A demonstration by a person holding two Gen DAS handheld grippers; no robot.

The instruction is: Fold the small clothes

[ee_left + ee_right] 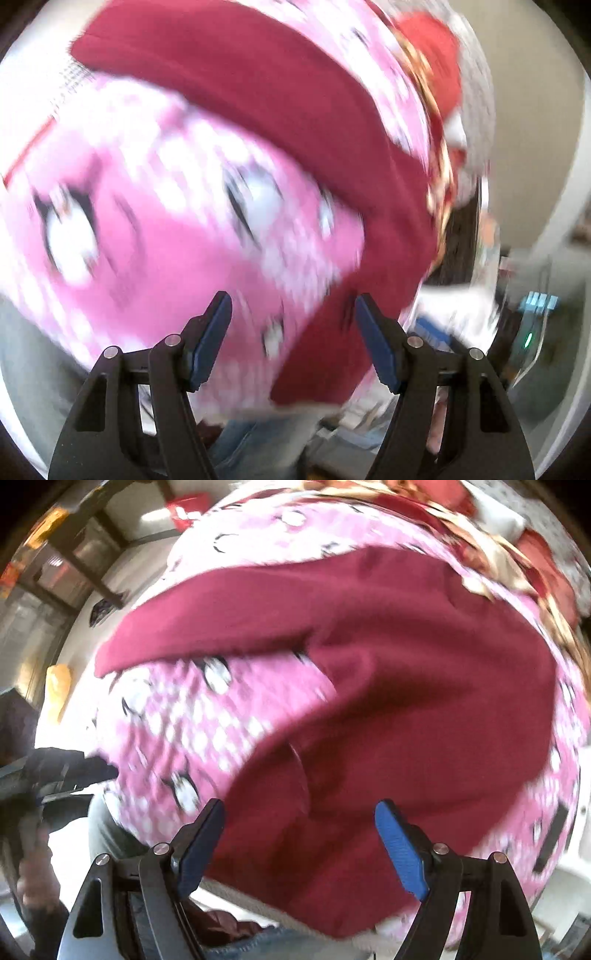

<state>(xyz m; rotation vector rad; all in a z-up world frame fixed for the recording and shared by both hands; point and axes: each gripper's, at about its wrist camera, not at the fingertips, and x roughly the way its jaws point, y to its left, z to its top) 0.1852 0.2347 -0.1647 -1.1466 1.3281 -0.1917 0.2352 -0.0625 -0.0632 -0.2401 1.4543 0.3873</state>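
Left wrist view: the left hand-held gripper point(293, 314) stands with its jaws wide apart and nothing between the blue pads point(212, 339). Beyond it lies a pink cover point(177, 206) printed with white cartoon faces; what it covers cannot be told. A maroon garment point(258, 96) crosses the cover as a long band from upper left down to the lower right, ending just ahead of the right-hand pad. The picture is smeared by motion, so seams and edges cannot be read. Farther right lie a red-and-gold floral cloth point(439, 122) and some blurred clutter.

Right wrist view: at the left edge a dark object, perhaps the other tool, is too blurred to identify. The right hand-held gripper point(299, 825) is likewise spread open and holds nothing. The same maroon garment point(388, 701) fills the middle of this view, lying on the pink cover point(192, 720); one narrow part reaches out to the left, and the broad body bears soft creases.

Judged progress: the garment rests on the cover, roughly spread, with neither tool gripping it. No neat folded packet is visible, so folding appears at an early stage or between steps. Grasping an edge, folding it over and squaring the result seem still to remain.
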